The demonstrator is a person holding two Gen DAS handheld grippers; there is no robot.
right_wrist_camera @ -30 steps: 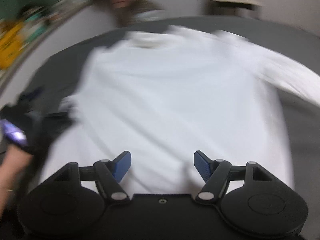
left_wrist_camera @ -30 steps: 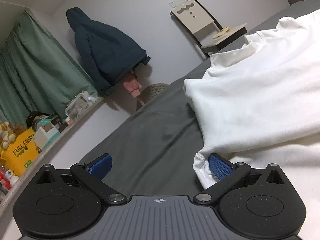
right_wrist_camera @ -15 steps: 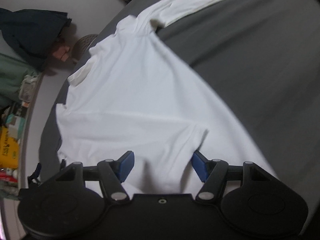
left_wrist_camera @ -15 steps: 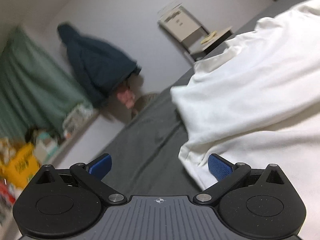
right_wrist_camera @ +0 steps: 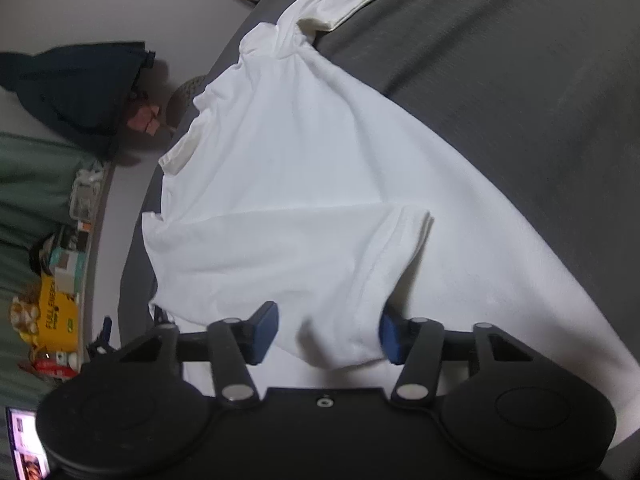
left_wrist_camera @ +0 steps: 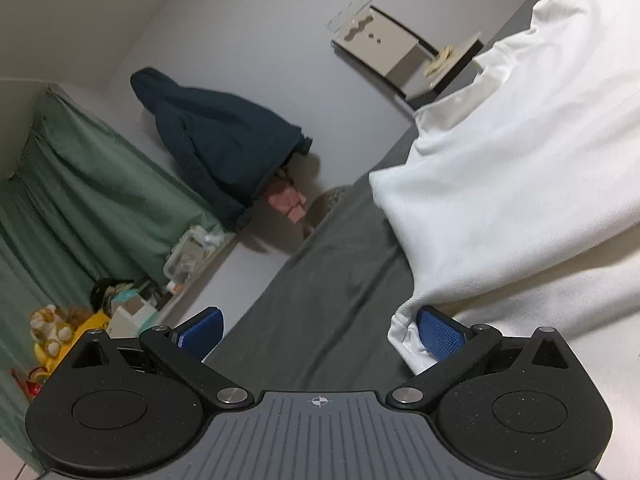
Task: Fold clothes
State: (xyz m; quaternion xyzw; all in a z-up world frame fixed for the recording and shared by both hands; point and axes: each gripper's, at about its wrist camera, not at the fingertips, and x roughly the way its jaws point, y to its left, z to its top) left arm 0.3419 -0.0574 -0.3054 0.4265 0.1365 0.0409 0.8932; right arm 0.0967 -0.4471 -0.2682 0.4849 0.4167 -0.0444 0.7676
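Grey bedding point(right_wrist_camera: 520, 80) covers the bed, and a white cotton long-sleeved shirt point(right_wrist_camera: 288, 184) lies spread across it, one sleeve folded over the body. Closing on a raised fold at the near hem, the right gripper point(right_wrist_camera: 328, 334) tilts steeply down; its jaws may pinch only the top layer, so the fold could slip. Held nearly level, the left gripper point(left_wrist_camera: 320, 330) has its jaws wide apart, the right pad beside the shirt's left edge.

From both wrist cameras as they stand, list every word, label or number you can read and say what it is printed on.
"FULL ENERG...", cut off: on the yellow box on the ledge, in the right wrist view.
Phone screen: content too small and blurred to read.
Small packages near the yellow box: labels too blurred.
White shirt: no print visible.
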